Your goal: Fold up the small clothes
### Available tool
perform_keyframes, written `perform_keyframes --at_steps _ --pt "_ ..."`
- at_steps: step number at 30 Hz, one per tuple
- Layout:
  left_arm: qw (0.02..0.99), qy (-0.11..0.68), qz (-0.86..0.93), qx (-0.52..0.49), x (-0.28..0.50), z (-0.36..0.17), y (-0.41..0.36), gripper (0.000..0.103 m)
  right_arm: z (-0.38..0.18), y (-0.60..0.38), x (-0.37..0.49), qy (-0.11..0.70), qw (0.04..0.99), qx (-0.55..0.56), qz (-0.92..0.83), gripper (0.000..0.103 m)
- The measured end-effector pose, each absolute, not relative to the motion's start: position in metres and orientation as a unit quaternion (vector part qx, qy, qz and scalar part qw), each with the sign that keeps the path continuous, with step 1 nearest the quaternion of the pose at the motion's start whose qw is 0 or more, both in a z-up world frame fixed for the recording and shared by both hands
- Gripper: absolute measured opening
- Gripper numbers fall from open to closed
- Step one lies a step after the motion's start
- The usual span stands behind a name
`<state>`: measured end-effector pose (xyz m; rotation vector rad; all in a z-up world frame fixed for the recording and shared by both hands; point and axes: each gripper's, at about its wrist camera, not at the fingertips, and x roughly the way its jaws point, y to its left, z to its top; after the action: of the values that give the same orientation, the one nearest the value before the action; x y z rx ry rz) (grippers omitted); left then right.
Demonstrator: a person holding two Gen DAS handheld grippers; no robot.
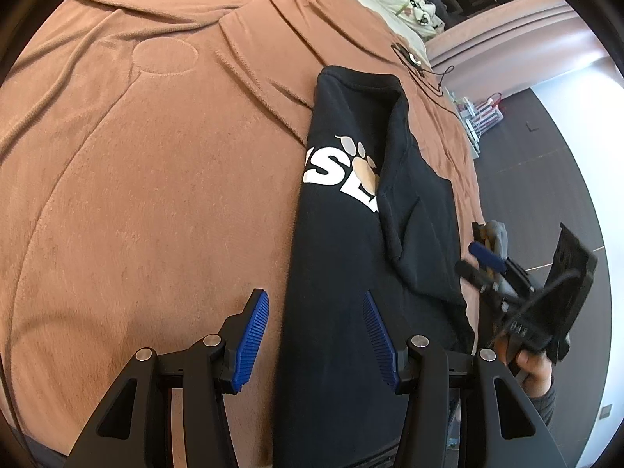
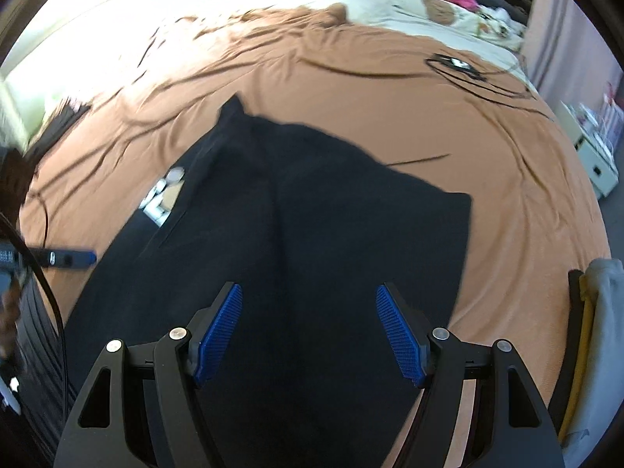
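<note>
A black T-shirt [image 1: 351,241] with white letters and a paw print [image 1: 343,171] lies lengthwise on a brown blanket [image 1: 156,156]. Its right side is folded over the middle as a flap [image 1: 413,202]. My left gripper [image 1: 316,335] is open and straddles the shirt's left edge, one pad over the blanket and one over the cloth. My right gripper [image 2: 308,331] is open above the shirt [image 2: 312,214], with nothing pressed between its blue pads. In the left wrist view it shows at the shirt's right edge [image 1: 474,259], held by a hand. A blue finger [image 2: 74,258] of the left gripper shows at the far left.
A cream quilt [image 2: 409,4] with bear prints and a pink item lie at the bed's far end. A black cable [image 2: 460,66] with a small device rests on the blanket. The bed's right edge drops to a dark floor [image 1: 546,136]. Grey and yellow cloth [image 2: 604,331] hangs at the right.
</note>
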<state>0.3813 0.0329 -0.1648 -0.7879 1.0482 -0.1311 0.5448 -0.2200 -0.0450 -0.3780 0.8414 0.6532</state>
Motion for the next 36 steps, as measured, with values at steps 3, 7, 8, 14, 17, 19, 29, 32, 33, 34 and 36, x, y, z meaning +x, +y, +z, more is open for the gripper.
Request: perform_keyframes --at_steps 3,7,8,14,17,19,29,32,33,34,36 --pt "0.789 0.486 -0.06 -0.371 0.38 -0.166 0.036 0.053 -0.047 -0.213 0.53 0.394 0.835 -0.204 0.326 0.07" --pt "0.788 0.483 -0.058 -0.376 0.378 -0.167 0.039 0.053 -0.053 -0.205 0.517 0.391 0.823 -0.235 0.339 0.07" --pt "0.788 0.483 -0.058 -0.377 0.377 -0.167 0.04 0.053 -0.055 -0.202 0.514 0.391 0.82 -0.244 0.34 0.07" --pt "0.789 0.483 -0.059 -0.375 0.374 -0.168 0.041 0.053 -0.062 -0.191 0.505 0.386 0.811 -0.286 0.334 0.07" --pt "0.789 0.485 -0.06 -0.373 0.374 -0.17 0.04 0.053 -0.065 -0.186 0.505 0.383 0.815 -0.296 0.319 0.07" --pt "0.787 0.486 -0.062 -0.374 0.375 -0.171 0.038 0.053 -0.068 -0.18 0.507 0.372 0.824 -0.31 0.295 0.07" --pt "0.782 0.496 -0.073 -0.371 0.377 -0.178 0.037 0.025 -0.064 -0.191 0.539 0.368 0.869 -0.269 0.193 0.07" --pt "0.782 0.497 -0.074 -0.37 0.377 -0.179 0.037 0.025 -0.06 -0.204 0.561 0.386 0.879 -0.207 0.19 0.07" --pt "0.781 0.498 -0.074 -0.369 0.377 -0.179 0.037 0.025 -0.058 -0.211 0.565 0.391 0.882 -0.186 0.187 0.07" --pt "0.781 0.498 -0.074 -0.369 0.377 -0.179 0.037 0.025 -0.057 -0.215 0.569 0.392 0.885 -0.176 0.179 0.07" --pt "0.78 0.501 -0.074 -0.369 0.378 -0.179 0.037 0.025 -0.055 -0.223 0.575 0.389 0.894 -0.163 0.149 0.07"
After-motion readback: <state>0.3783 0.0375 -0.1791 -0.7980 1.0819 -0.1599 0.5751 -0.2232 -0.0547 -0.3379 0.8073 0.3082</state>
